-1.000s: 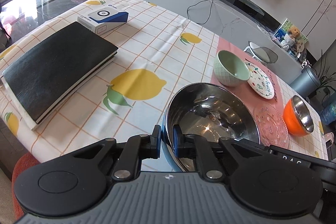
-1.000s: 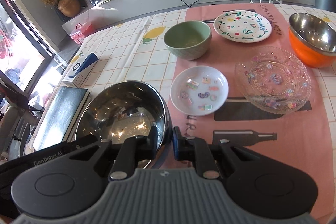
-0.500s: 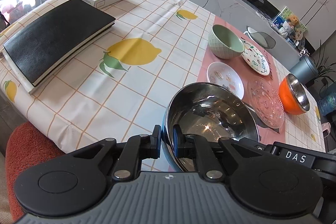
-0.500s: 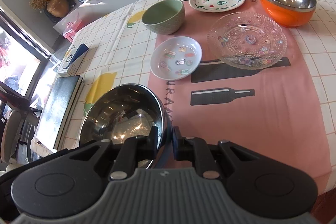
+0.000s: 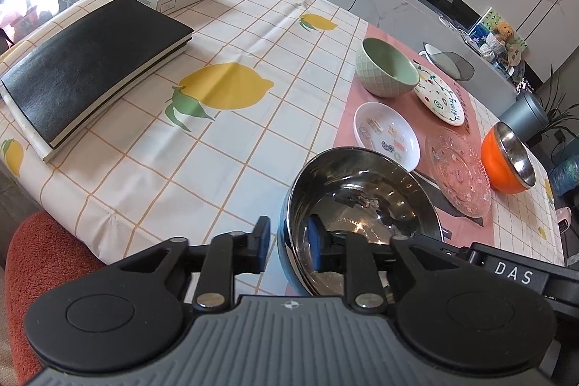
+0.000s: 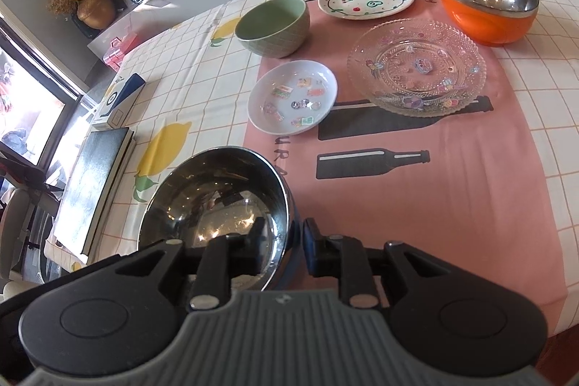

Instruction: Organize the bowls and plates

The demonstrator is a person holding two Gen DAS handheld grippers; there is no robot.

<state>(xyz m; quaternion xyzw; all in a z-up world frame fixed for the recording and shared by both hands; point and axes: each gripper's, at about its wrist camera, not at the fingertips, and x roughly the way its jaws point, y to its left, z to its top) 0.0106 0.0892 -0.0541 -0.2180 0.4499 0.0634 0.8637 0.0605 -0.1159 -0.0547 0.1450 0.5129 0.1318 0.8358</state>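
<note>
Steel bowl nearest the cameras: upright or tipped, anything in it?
Upright and empty. The steel bowl sits mouth-up on the tablecloth at the pink runner's edge; its shiny inside shows only reflections.

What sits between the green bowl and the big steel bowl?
The small white dish with stickers lies between the green bowl and steel bowl, clearest in the right wrist view.
</note>
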